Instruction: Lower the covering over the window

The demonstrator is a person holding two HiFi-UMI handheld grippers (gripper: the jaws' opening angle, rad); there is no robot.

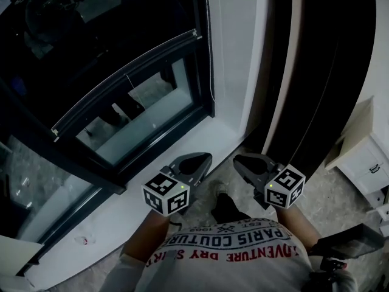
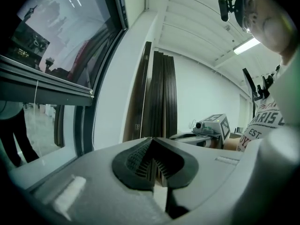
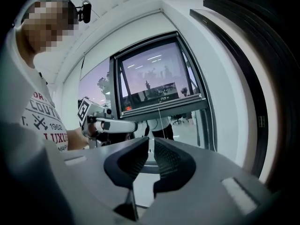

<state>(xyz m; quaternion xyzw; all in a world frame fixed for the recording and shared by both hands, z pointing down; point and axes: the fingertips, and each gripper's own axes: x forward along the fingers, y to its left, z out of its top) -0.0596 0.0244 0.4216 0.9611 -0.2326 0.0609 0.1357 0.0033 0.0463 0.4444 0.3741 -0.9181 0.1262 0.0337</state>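
Lower centre, head view: left gripper jaws together, right gripper jaws a crack apart, both empty, held short of window, likely readying a reach. Blind rail: upper left, partway down.

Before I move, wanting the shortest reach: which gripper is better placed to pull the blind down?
Probably left: the left gripper is nearer the blind than the right gripper, though shut.

Left gripper fingers together; right gripper fingers apart (narrow gap); side by side.
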